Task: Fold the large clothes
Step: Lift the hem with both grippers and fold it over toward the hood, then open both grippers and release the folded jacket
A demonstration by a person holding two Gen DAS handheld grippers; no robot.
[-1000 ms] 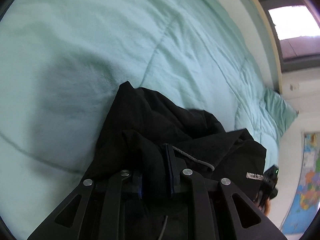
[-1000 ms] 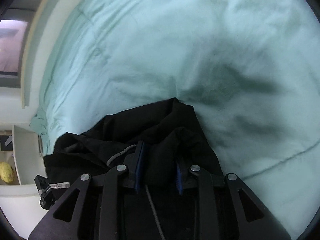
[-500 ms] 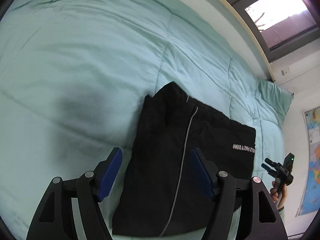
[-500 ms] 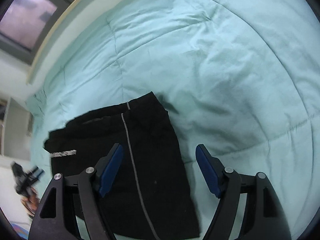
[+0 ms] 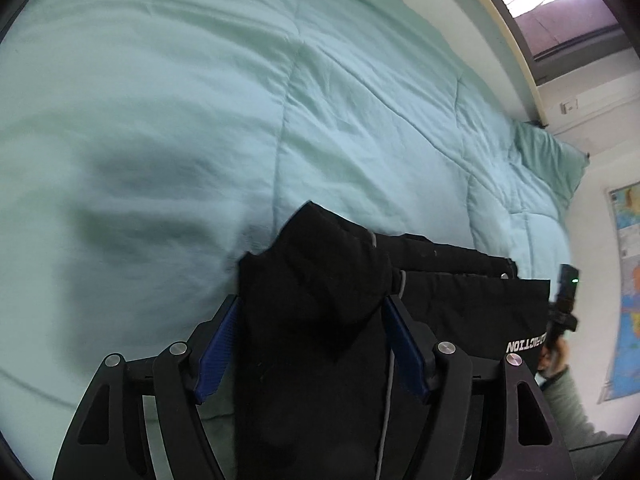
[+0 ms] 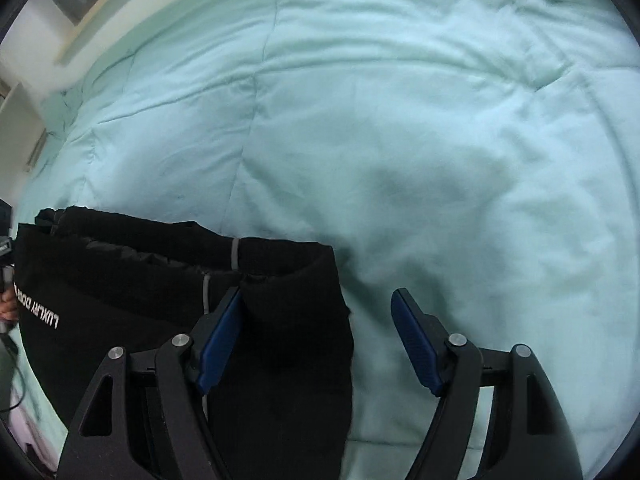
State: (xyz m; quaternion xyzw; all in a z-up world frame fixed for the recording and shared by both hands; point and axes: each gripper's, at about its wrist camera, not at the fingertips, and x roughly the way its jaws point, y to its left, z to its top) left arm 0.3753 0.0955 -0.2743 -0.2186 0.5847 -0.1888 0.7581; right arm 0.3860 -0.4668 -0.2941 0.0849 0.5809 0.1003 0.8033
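Blue-padded fingers [image 5: 218, 344] of the left gripper [image 5: 311, 348] stand apart and released. Its jaws have just been opening, and the folded black fabric garment [image 5: 320, 360] fills the whole gap between them. The cloth's edges reach both pads, but the pads do not visibly squeeze it. A bunched corner of the garment rises just ahead of the fingertips. A thin grey stripe [image 5: 390, 400] runs down the cloth beside the right-hand pad. Further to that side, white lettering [image 5: 526, 346] sits near the garment's far edge.

On the right gripper [image 6: 319, 342] the jaws have just been closing, yet they too stand unclenched. The left-hand pad [image 6: 222, 340] lies against the black garment [image 6: 140, 300]. The garment's outer edge falls in the gap between the fingers. The right-hand pad [image 6: 416, 344] hangs over bare bedding, apart from the cloth. Most of the garment spreads away to the left of these fingers.

Beneath and ahead of both pairs of fingers stretches a mint-green quilted duvet [image 5: 200, 100], on which the garment lies. Far ahead and to the right of the left fingers are a matching green pillow [image 5: 548, 160], a window [image 5: 560, 0] and a coloured wall map [image 5: 628, 300]. The person's right hand [image 5: 554, 356] shows at the garment's far edge.
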